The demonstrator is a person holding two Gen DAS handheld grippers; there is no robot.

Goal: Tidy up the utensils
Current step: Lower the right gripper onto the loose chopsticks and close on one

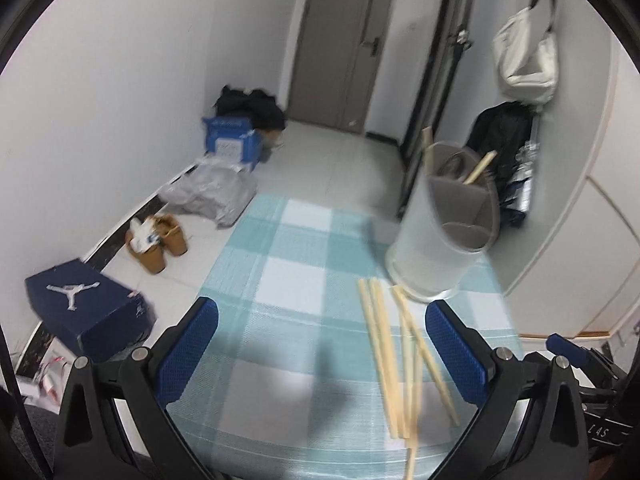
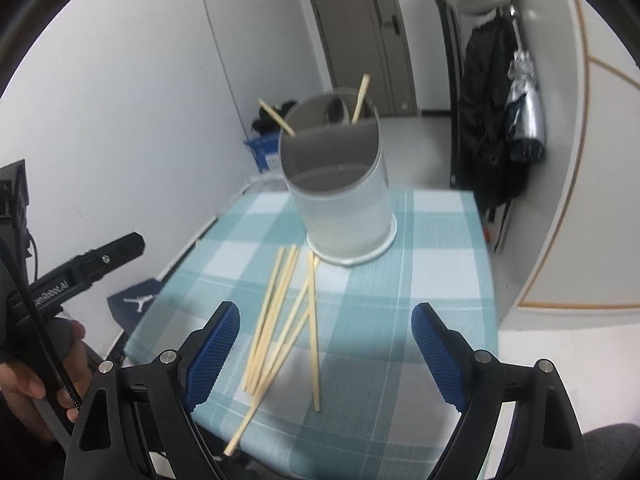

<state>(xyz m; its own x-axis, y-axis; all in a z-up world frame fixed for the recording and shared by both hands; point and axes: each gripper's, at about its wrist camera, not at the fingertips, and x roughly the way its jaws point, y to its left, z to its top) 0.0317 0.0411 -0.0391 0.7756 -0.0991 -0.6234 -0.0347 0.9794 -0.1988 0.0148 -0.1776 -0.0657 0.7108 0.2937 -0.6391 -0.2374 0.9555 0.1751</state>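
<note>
Chopsticks (image 2: 280, 320), pale wooden sticks with slim squared shafts, are lying in a loose crossed heap on the teal-and-white checked tablecloth (image 2: 432, 248), just in front of the holder (image 2: 340, 200). One stick is jutting out over the near edge of the table. The holder, a frosted translucent cylinder with a flared base ring and a grey divider inside, is standing upright on the woven cloth; two more chopsticks (image 2: 360, 98) are leaning inside it, their tips poking above the rim.

Both claws are standing wide apart with nothing between their ribbed blue pads. The right gripper (image 2: 326, 356) is hanging over the heap, with the sticks showing in its gap. The left gripper (image 1: 320, 352) is hovering over the cloth, the heap lying beside its right pad (image 1: 456, 352). A hand (image 2: 44, 376) is gripping the left tool's black handle.
</note>
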